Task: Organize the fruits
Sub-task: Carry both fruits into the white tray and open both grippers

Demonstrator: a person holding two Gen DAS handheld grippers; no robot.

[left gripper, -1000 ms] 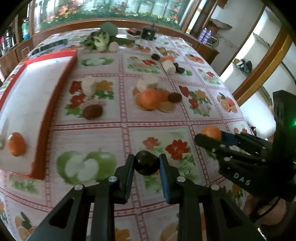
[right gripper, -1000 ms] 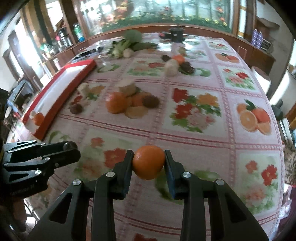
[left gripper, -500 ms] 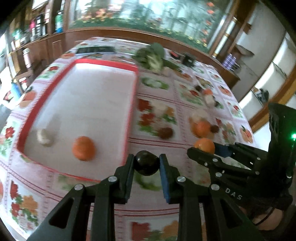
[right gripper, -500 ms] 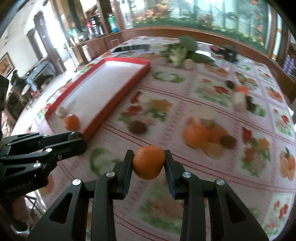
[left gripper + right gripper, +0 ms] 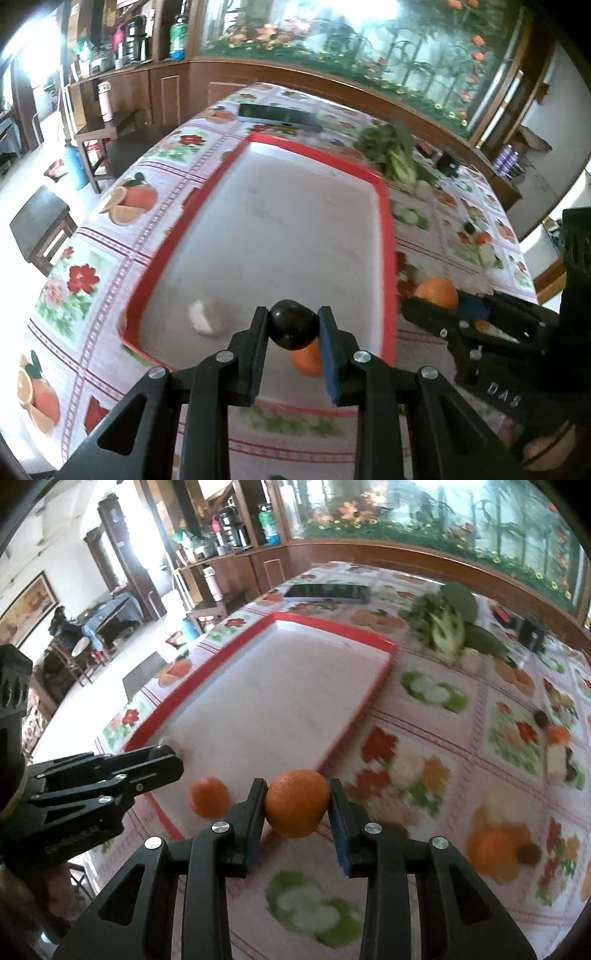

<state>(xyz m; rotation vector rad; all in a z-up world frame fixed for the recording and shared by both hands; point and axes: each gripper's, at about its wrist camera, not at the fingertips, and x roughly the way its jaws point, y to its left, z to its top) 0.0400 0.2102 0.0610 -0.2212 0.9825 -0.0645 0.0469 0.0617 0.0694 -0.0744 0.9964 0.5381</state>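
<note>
Left gripper (image 5: 293, 329) jaws clenched on dark fruit (image 5: 293, 328), above red tray (image 5: 388, 236). Right gripper (image 5: 297, 805) jaws grasping orange (image 5: 297, 803) beside tray edge, over surface (image 5: 436, 746).

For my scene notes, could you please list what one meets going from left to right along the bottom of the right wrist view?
Left gripper → small orange in the red tray → orange held by the right gripper → loose orange on the tablecloth → dark round fruit.
</note>
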